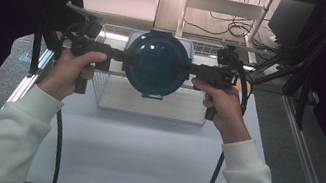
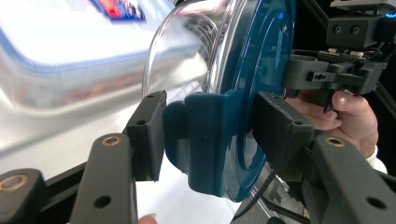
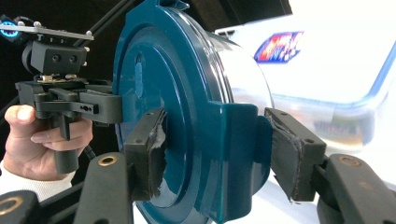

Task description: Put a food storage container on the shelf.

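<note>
A round clear container with a dark blue lid (image 1: 157,65) hangs above the table, lid facing the person, held between both grippers. My left gripper (image 1: 129,57) grips it from the left and my right gripper (image 1: 184,68) from the right. In the left gripper view the jaws (image 2: 210,133) are shut on the lid's blue side clip (image 2: 205,135), with the clear bowl (image 2: 187,46) behind. In the right gripper view the worn pads (image 3: 152,149) pinch the opposite clip (image 3: 233,154) of the lid (image 3: 159,70). Each view shows the other hand's gripper beyond the lid.
A wire rack (image 1: 105,91) stands on the white table (image 1: 140,153) just under the container. A clear plastic box with a blue rim (image 3: 336,79) lies behind it. Black curtains and metal frame rails (image 1: 309,173) flank the table.
</note>
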`<state>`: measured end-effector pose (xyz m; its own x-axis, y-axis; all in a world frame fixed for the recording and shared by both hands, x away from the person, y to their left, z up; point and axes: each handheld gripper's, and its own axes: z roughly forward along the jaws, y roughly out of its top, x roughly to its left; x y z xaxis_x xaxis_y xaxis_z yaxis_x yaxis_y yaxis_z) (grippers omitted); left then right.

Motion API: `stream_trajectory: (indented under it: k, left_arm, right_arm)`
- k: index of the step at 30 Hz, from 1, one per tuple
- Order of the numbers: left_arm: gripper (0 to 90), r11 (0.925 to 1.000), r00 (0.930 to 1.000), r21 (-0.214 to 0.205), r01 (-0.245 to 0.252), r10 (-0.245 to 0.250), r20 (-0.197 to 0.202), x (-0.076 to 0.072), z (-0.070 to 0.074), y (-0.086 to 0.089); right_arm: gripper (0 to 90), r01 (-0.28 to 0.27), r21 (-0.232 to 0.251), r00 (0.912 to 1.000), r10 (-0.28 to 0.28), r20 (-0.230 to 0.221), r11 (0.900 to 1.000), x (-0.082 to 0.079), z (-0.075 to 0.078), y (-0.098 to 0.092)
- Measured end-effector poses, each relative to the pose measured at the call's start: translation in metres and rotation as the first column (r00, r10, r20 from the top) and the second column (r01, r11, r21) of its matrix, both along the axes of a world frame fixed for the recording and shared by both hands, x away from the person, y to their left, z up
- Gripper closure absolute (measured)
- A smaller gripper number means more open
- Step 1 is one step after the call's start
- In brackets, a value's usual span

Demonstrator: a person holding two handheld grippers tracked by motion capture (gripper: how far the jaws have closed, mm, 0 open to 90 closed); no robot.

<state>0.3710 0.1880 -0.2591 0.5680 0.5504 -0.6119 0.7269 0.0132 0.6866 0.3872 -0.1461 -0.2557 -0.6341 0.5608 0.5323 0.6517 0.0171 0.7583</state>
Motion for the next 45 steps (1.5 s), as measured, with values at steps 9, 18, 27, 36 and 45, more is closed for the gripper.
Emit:
stream_trajectory:
  k: [9,18,27,36,45]
  left_arm:
    - [45.4,1.0,0.9998,-0.003,-0.006,0.006,0.021,0.029,0.023,0.003]
    - [44.3,0.9987,0.9991,-0.029,-0.042,0.042,-0.009,0.061,0.025,0.006]
    - [44.1,0.996,0.9958,-0.071,-0.053,0.048,-0.079,0.091,0.008,0.01]
    - [43.3,0.9825,0.9852,-0.159,-0.097,0.072,-0.156,0.111,-0.008,0.015]
    - [40.3,0.9689,0.9789,-0.202,-0.143,0.109,-0.173,0.119,-0.02,0.014]
  right_arm:
    - [41.1,0.02,0.016,0.9997,-0.02,0.011,0.9997,0.026,0.021,0.003]
    - [41.1,0.032,0.004,0.9993,-0.031,-0.02,0.9995,0.059,0.033,0.009]
    - [41.0,0.058,-0.017,0.9961,-0.059,-0.066,0.9982,0.089,0.03,0.014]
    - [38.6,0.092,-0.007,0.9876,-0.092,-0.128,0.9958,0.112,0.023,0.019]
    - [36.0,0.12,0.103,0.9606,-0.09,-0.263,0.9874,0.129,-0.003,0.011]
